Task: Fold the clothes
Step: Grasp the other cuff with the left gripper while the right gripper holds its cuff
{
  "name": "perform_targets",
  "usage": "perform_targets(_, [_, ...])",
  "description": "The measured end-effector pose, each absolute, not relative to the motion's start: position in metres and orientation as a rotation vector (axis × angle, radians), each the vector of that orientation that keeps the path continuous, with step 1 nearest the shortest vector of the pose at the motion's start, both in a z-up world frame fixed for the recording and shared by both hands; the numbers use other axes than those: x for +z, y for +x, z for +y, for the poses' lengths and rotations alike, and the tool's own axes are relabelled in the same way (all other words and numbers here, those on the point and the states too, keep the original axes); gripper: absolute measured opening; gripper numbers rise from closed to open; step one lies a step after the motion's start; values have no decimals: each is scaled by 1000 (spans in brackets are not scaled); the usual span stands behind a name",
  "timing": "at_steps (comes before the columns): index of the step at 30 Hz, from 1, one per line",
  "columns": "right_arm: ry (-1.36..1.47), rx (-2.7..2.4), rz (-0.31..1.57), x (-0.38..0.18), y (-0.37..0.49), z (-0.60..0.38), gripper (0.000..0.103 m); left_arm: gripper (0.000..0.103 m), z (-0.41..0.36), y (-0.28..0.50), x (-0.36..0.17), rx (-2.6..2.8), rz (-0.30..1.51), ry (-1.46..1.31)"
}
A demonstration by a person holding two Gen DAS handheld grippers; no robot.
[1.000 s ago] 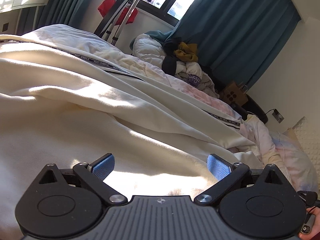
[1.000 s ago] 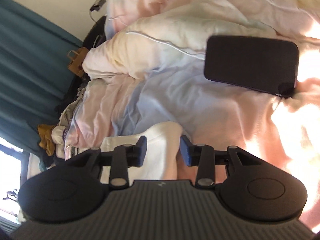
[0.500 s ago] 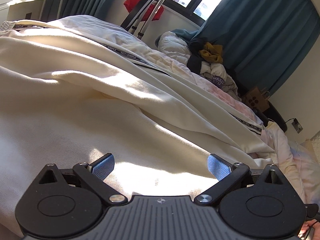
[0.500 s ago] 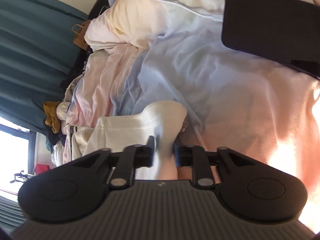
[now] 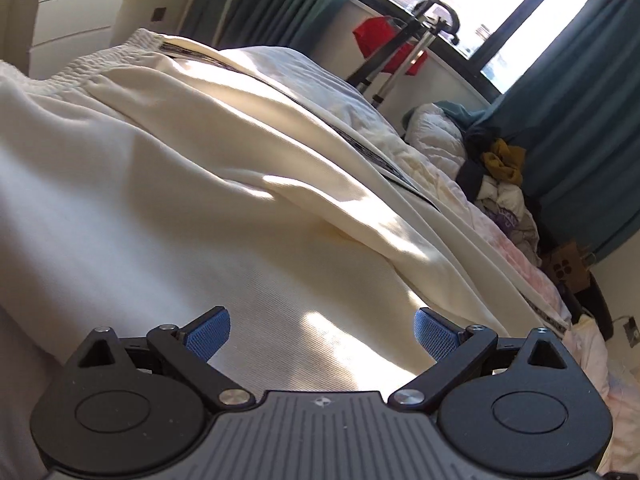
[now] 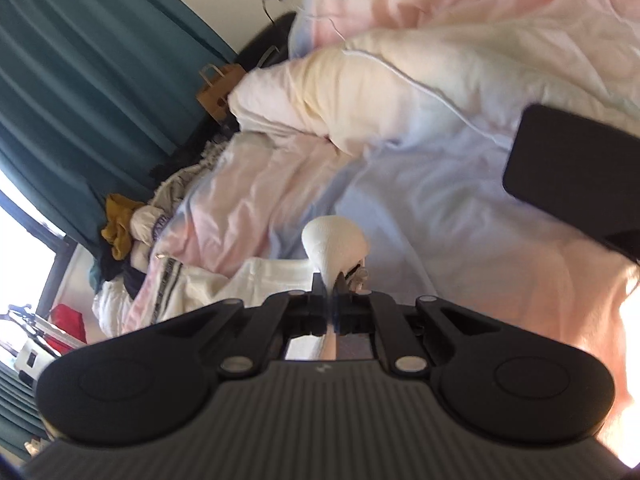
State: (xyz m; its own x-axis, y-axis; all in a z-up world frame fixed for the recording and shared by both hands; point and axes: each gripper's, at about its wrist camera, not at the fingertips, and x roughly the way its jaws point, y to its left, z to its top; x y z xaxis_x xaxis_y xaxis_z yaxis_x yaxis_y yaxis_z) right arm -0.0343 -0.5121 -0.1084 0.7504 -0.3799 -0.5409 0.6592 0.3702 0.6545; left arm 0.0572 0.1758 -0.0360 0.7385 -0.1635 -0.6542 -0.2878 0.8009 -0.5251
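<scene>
Right gripper [image 6: 332, 312]: your jaws are pinched together on a bunched end of the cream trousers [image 6: 334, 236]; the knob of cloth pokes out just past the fingertips.
Left gripper [image 5: 322, 330]: your jaws stand wide apart with nothing between them, low over the same cream trousers [image 5: 192, 216], the blue pads [image 5: 208, 330] just above the weave.
Where the garment lies: spread on the bed directly ahead of your left tool, filling most of that view; the ribbed waistband [image 5: 100, 64] is at the far left end.
Long axis: the legs run away from the waistband down to the right, a dark printed stripe [image 5: 360, 148] following that line.
Nearer hand: your right already has one end; your left is closest to the middle of the cloth.
Coming move, as a judgement: the fold likely carries the held end along that long axis toward the waistband.
Around it: pink-and-blue duvet [image 6: 420, 200], a dark phone [image 6: 572, 176] lying on it to the right, a clothes pile [image 5: 500, 184] by the teal curtains [image 5: 580, 120].
</scene>
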Motion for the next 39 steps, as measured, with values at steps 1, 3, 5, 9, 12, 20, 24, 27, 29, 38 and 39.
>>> perform_targets(1, [1002,-682,335,-112,-36,-513,6,100,191,50,-31,101,743,-681])
perform_targets(3, [1035,-683,360,-119,-40,-513,6,100,221,35,-20,155,726,-734])
perform_targets(5, [1053,-677,369,-121,-43,-513,6,99,252,21,-9,209,709,-787])
perform_targets(9, [1030,-636,363,-114,-44,-506,6,99,308,-10,8,308,664,-858])
perform_targets(12, [1025,-620,358,-110,-46,-504,6,98,343,-30,11,401,642,-896])
perform_targets(20, [1044,-606,345,-109,-47,-505,6,80,389,-24,-24,404,704,-1061])
perform_targets(24, [1011,-536,288,-100,-42,-500,6,60,390,-12,-38,325,715,-1144])
perform_targets(27, [975,-504,244,-90,-39,-493,6,24,395,-6,-41,321,732,-1166])
perform_targets(29, [968,-490,223,-87,-40,-492,6,18,398,-10,-37,356,729,-1162])
perform_targets(38, [1084,-525,158,-82,-65,-512,6,12,390,-58,12,331,628,-1044])
perform_targets(39, [1063,-526,167,-80,-64,-513,6,12,393,-61,17,317,621,-1051])
